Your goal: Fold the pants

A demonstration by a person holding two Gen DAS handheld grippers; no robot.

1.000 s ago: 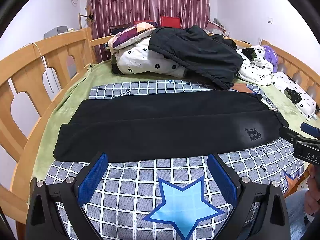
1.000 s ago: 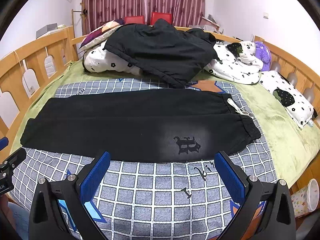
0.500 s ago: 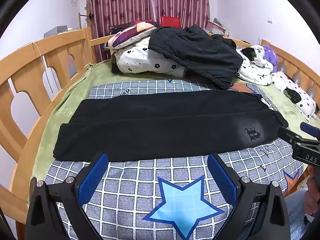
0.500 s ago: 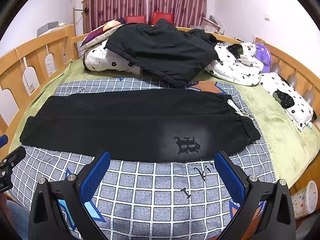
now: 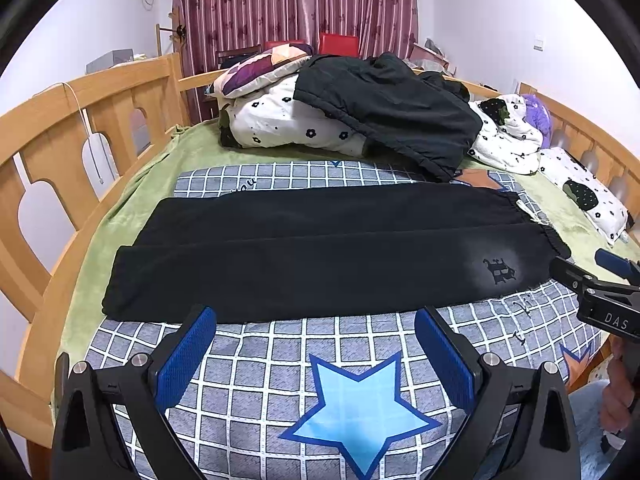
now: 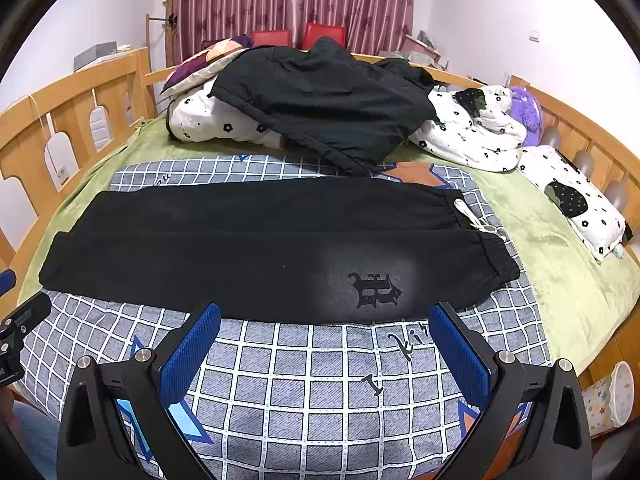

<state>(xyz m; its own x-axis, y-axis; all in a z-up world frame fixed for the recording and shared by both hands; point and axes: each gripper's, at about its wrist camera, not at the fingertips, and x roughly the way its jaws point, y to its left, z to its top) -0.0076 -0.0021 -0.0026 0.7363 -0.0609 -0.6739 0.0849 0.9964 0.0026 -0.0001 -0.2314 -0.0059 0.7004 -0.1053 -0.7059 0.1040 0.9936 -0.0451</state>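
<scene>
Black pants (image 5: 320, 252) (image 6: 260, 248) lie flat across the checked blanket, folded lengthwise so one leg covers the other, waistband at the right with a white drawstring (image 6: 478, 222) and a dark logo (image 6: 374, 290). My left gripper (image 5: 316, 338) hovers open just short of the pants' near edge, toward the cuff end. My right gripper (image 6: 324, 334) is open too, near the logo end, holding nothing. Each gripper shows at the other view's edge.
A grey checked blanket with star prints (image 5: 352, 396) covers a green sheet (image 6: 560, 272). Piled bedding with a dark jacket (image 6: 320, 96) sits behind the pants. Wooden rails (image 5: 80, 120) bound the bed; a pillow (image 6: 576, 204) lies right, a paper cup (image 6: 612, 400) below.
Both grippers have crept slightly forward toward the pants; the pants lie as before.
</scene>
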